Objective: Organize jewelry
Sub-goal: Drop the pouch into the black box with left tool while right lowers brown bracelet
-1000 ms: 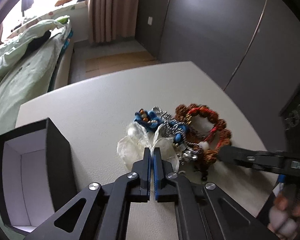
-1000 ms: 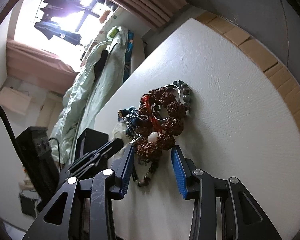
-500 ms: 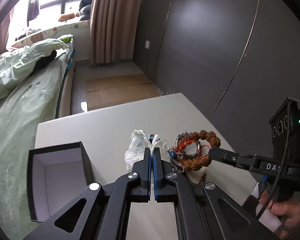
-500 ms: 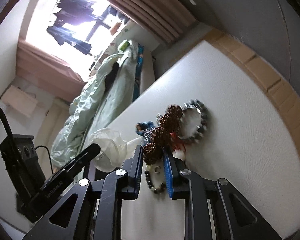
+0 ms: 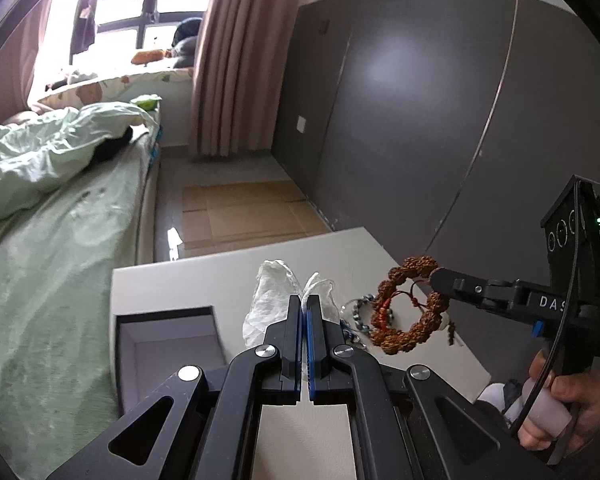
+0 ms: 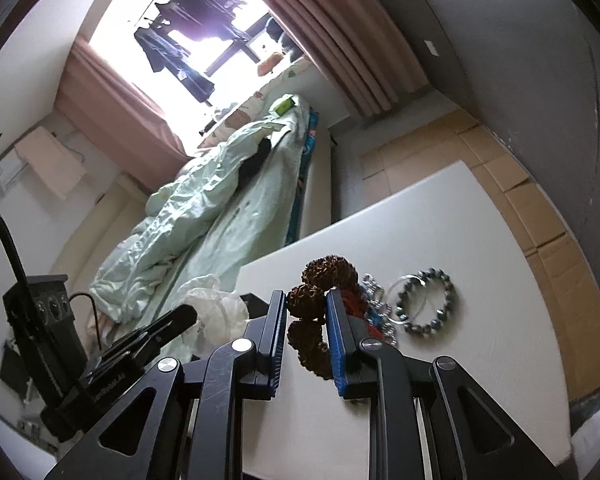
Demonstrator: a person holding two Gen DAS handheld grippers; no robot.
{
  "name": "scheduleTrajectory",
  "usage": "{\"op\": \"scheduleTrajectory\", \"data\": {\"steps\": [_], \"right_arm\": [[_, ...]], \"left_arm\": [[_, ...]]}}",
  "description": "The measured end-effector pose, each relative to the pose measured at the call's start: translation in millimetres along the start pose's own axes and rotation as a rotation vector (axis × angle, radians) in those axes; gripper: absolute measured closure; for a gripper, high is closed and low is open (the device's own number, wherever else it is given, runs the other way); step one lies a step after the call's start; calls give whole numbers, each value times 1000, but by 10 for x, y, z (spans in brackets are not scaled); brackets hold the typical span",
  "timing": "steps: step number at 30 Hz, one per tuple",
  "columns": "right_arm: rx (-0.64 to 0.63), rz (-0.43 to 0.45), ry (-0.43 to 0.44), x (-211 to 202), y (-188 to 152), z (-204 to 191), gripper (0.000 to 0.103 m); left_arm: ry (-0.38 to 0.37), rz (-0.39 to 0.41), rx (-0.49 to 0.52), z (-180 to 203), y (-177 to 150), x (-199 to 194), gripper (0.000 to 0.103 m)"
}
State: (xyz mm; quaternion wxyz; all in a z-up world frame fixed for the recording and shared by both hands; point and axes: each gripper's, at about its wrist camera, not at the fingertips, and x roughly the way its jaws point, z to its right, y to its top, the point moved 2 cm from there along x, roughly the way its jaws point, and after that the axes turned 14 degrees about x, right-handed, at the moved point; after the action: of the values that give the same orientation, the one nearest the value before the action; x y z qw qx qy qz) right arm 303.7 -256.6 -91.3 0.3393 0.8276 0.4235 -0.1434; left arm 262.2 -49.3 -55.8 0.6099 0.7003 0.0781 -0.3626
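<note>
My right gripper (image 6: 306, 300) is shut on a brown seed-bead bracelet (image 6: 309, 300) and holds it in the air above the white table (image 6: 480, 240); the bracelet (image 5: 412, 312) with its red cord hangs from that gripper (image 5: 434, 276) in the left wrist view. My left gripper (image 5: 304, 304) is shut on a white sheer pouch (image 5: 272, 300), lifted off the table; the pouch (image 6: 216, 312) also shows in the right wrist view. A grey bead bracelet (image 6: 428, 300) and a blue and silver piece (image 6: 376, 316) lie on the table.
An open black box with a white inside (image 5: 168, 348) stands on the table at the left. A bed with green bedding (image 5: 60, 208) runs beside the table. A dark wardrobe wall (image 5: 420, 120) stands behind. The table's far edge (image 5: 240, 258) is near.
The right gripper closed on the brown bracelet and lifted it off the pile. The left gripper rose with the white pouch, and both wrist views pulled back from the table.
</note>
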Motion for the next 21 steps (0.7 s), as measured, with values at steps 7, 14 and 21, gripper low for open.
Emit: {"op": "scheduleTrajectory", "data": {"steps": [7,14,21], "right_arm": [[-42,-19,19,65,13,-307,82],[-86,-73,72,266,-98,-683,82],[-134,-118,96,511,-248,-1009,82]], "left_arm": [[39,17,-40,-271,-83,-191,102],[67,0,-95,-562,-277,-252,102],[34,-80,-197,-855,-456,-142,62]]}}
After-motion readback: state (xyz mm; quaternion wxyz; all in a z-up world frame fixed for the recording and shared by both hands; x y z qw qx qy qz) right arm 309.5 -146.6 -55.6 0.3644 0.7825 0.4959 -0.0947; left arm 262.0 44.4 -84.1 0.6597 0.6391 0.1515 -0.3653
